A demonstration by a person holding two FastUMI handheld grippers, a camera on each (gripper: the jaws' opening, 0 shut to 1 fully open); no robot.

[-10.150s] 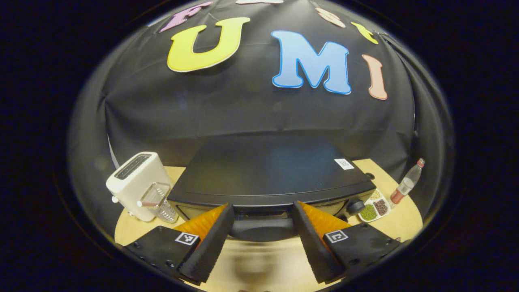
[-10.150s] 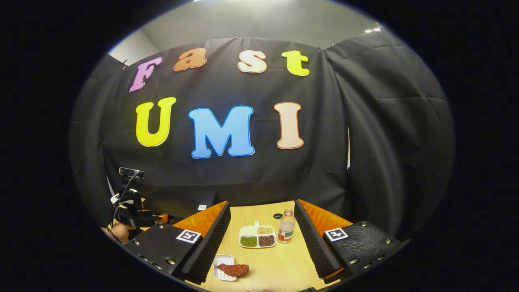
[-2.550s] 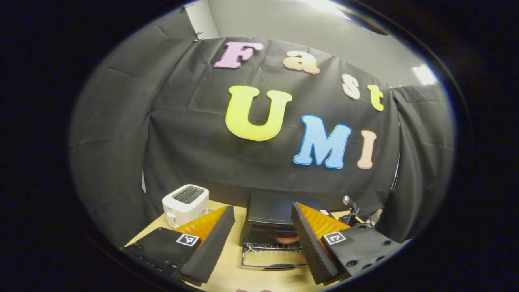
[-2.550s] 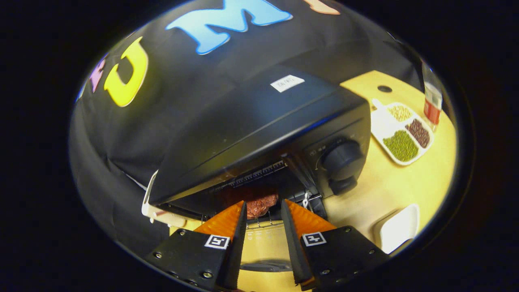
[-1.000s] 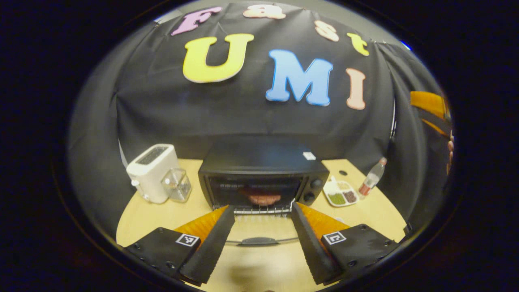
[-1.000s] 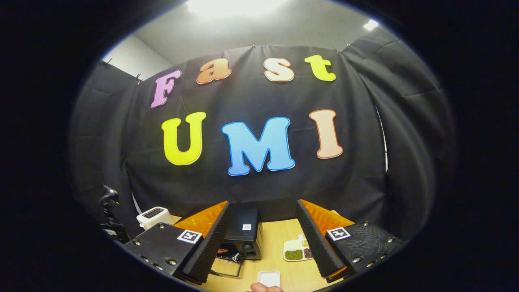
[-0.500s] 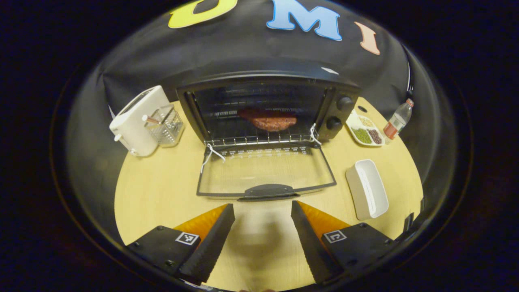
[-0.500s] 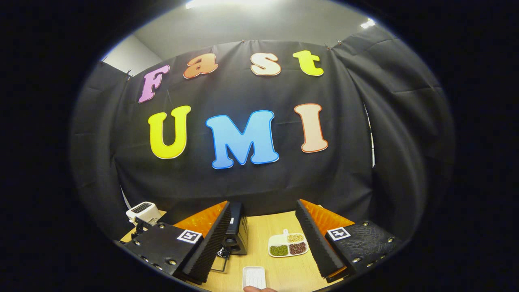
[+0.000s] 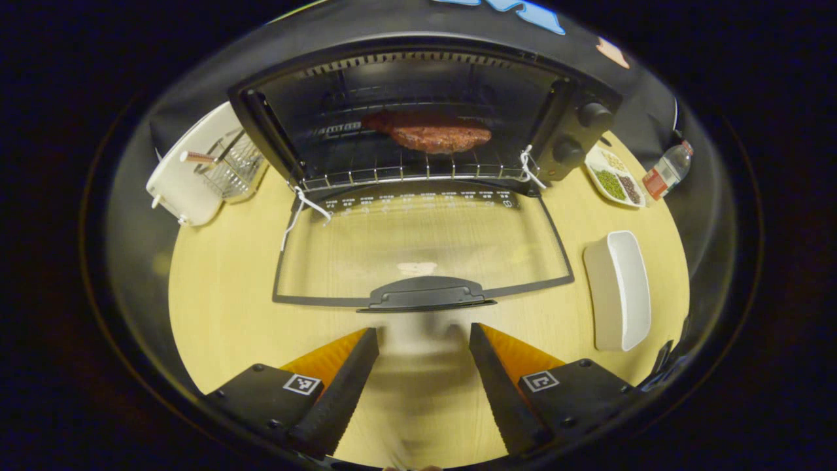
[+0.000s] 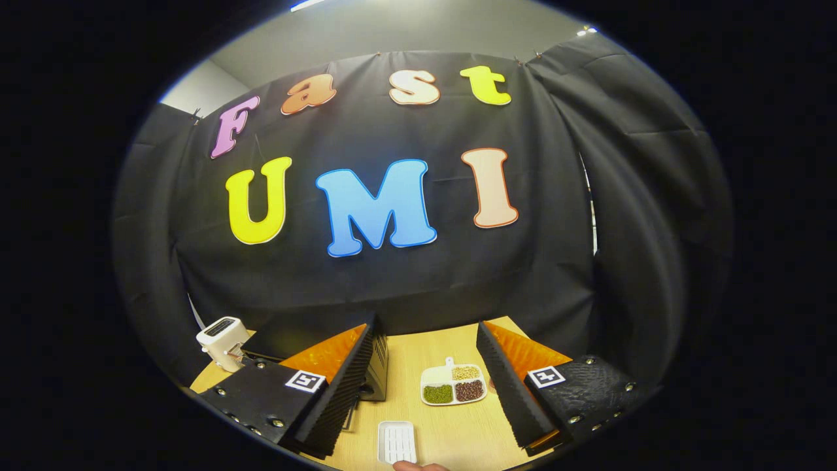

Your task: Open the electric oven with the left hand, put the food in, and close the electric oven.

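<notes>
Left gripper point(image 9: 424, 386) gaped wide, empty, just short of door handle point(image 9: 425, 296). Glass door point(image 9: 418, 242) looked stiff, fragile: grip handle centre.

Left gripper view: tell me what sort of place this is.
Probably a mock kitchen counter set up in a cloth-walled recording booth. A wooden table carries an open electric oven with food on its rack, a white toaster beside it, and a divided dish of beans.
</notes>
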